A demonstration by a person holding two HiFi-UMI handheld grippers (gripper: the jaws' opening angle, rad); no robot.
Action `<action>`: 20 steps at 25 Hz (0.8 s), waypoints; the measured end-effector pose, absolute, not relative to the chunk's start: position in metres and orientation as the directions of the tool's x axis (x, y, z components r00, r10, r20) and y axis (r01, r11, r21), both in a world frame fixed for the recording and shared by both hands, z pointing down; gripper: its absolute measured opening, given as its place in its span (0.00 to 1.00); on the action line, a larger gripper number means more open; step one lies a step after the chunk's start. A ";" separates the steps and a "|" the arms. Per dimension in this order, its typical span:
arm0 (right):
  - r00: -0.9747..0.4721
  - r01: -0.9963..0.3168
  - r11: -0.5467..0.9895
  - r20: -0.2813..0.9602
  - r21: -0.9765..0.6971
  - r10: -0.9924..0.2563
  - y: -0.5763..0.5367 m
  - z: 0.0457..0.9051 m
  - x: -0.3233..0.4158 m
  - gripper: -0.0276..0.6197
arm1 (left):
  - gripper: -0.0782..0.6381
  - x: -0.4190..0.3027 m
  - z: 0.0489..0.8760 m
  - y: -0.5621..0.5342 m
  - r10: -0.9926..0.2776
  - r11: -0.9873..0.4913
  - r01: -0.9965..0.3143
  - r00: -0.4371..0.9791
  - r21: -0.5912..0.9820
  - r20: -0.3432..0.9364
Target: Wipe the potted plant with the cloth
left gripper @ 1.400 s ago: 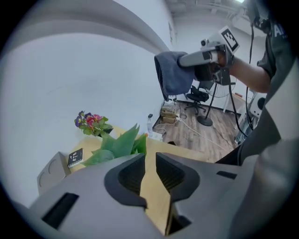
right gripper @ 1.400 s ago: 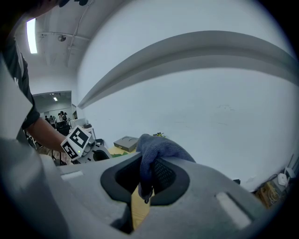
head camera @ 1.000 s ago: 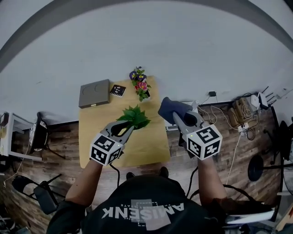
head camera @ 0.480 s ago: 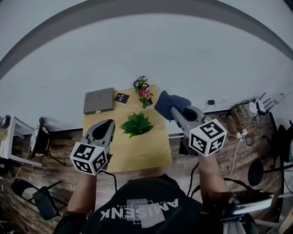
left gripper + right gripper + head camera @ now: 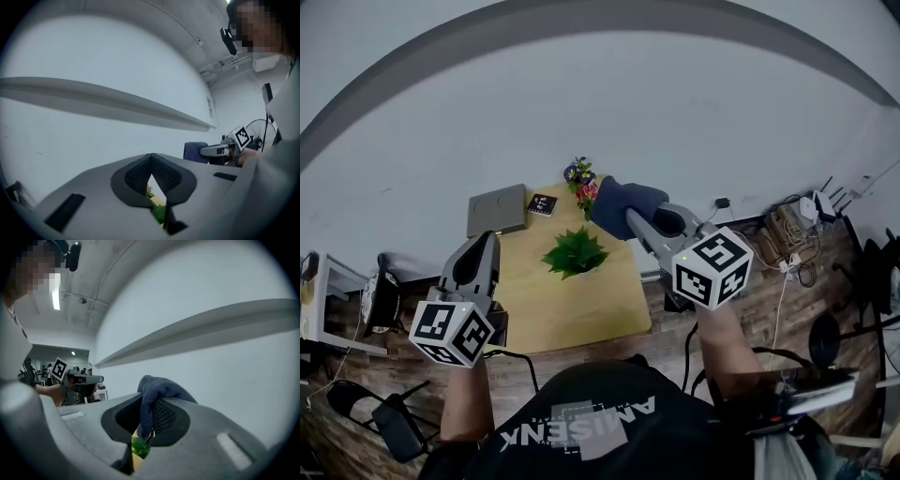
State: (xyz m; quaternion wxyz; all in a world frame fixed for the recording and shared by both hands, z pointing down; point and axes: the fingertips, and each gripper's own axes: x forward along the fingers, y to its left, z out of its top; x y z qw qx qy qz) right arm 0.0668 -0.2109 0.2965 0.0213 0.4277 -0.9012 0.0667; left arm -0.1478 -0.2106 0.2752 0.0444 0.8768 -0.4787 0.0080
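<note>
The left claw (image 5: pixel 487 238) has just been closing, and its jaws now meet at the tips with nothing between them, while the right claw (image 5: pixel 634 218) is clamped on a fold of the dark blue cloth (image 5: pixel 622 201), which bunches up over its jaws. Both are held well above the wooden table (image 5: pixel 534 314), and the potted plant (image 5: pixel 575 253) stands free near the table's middle, between the two and touched by neither. To wipe well from here, I would judge it best to bring the cloth down onto the leaves from the right and stroke lightly from stem to leaf tip, with the left claw opened again to steady the pot so it does not tip. The small flower pot (image 5: pixel 581 181) just behind should be kept clear of. As for writing, the dark shirt (image 5: pixel 581 427) carries pale print that, seen inverted, seems to read AMISENK; the grey box (image 5: pixel 497 208) and the small patterned card (image 5: pixel 542 203) show nothing legible
</note>
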 end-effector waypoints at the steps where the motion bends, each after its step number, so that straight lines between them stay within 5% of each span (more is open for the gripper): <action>1: -0.638 -0.770 0.630 0.098 -0.102 -0.764 -0.210 0.296 0.065 0.09 | 0.11 -0.149 0.273 -0.210 -0.839 -0.535 -0.840 0.541 0.086 0.059; 20: -0.628 -0.778 0.625 0.118 -0.063 -0.770 -0.199 0.302 0.054 0.09 | 0.11 -0.159 0.276 -0.203 -0.880 -0.460 -0.887 0.462 0.045 0.106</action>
